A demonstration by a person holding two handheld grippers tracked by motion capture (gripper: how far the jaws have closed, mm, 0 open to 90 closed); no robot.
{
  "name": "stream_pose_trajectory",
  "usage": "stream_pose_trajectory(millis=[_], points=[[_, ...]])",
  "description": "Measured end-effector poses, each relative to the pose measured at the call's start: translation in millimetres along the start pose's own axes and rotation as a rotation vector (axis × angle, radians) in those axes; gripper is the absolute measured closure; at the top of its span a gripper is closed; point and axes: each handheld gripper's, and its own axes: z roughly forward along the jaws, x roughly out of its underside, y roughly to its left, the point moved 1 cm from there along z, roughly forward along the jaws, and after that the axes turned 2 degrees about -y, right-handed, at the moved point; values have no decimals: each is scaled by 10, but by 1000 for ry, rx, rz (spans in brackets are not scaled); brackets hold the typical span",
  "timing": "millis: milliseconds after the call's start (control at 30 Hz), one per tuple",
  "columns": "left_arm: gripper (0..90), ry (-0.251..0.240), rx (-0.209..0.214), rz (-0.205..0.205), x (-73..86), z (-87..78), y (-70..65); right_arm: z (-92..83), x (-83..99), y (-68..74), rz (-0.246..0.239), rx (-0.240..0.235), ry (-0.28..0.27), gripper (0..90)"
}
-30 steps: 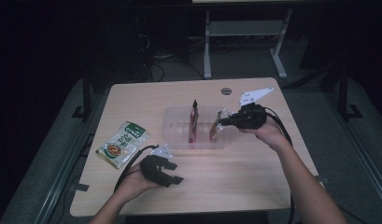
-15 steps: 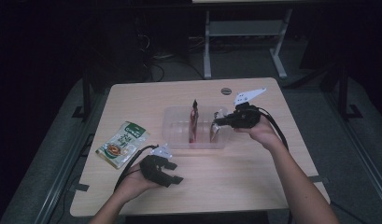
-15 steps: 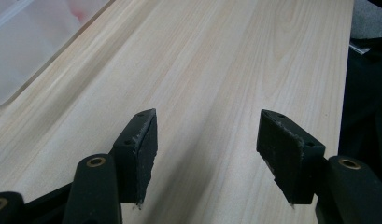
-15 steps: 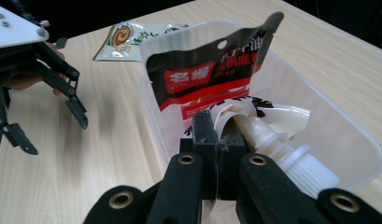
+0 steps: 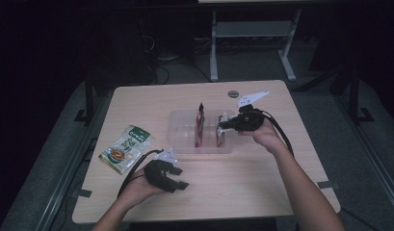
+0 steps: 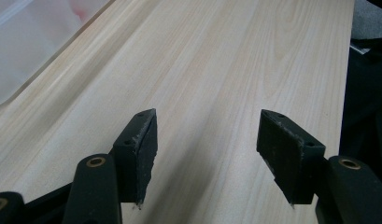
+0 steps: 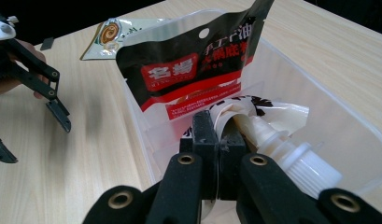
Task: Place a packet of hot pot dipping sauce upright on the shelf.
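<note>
A clear plastic bin (image 5: 182, 130) sits mid-table. A red and black pouch (image 5: 200, 126) stands upright in it, seen close in the right gripper view (image 7: 198, 70). My right gripper (image 5: 224, 126) is over the bin's right part, shut (image 7: 219, 135) on the folded edge of a white spouted pouch (image 7: 277, 116) whose ribbed cap (image 7: 305, 168) points toward the camera. The pouch hangs inside the bin (image 7: 319, 112). My left gripper (image 5: 177, 179) rests low at the front left with its jaws wide open (image 6: 207, 140), and nothing is between them.
A green and white snack packet (image 5: 127, 147) lies flat on the table left of the bin, also seen beyond it (image 7: 111, 28). A round dark disc (image 5: 233, 94) is set in the tabletop (image 5: 262, 192) behind the bin. Dark floor and a metal frame lie beyond the table.
The right gripper has edged slightly left with the white pouch at the bin. The left gripper has stayed still and open.
</note>
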Motion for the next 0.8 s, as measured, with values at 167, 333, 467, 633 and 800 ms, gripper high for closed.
stream_pose_trajectory(millis=[167, 333, 467, 633, 800], points=[[379, 1, 1, 1, 0, 1, 0, 12, 5, -8, 11, 4, 13, 872], [379, 3, 2, -2, 1, -1, 3, -30, 3, -21, 32, 13, -5, 823], [378, -5, 4, -11, 4, 2, 3, -83, 0, -8, 34, 25, -13, 734], [378, -9, 2, -8, 1, -7, 7, -181, 43, 41, 29, 62, -17, 615], [378, -13, 3, -12, -1, -12, 9, -281, 99, 108, 32, 71, -21, 532]])
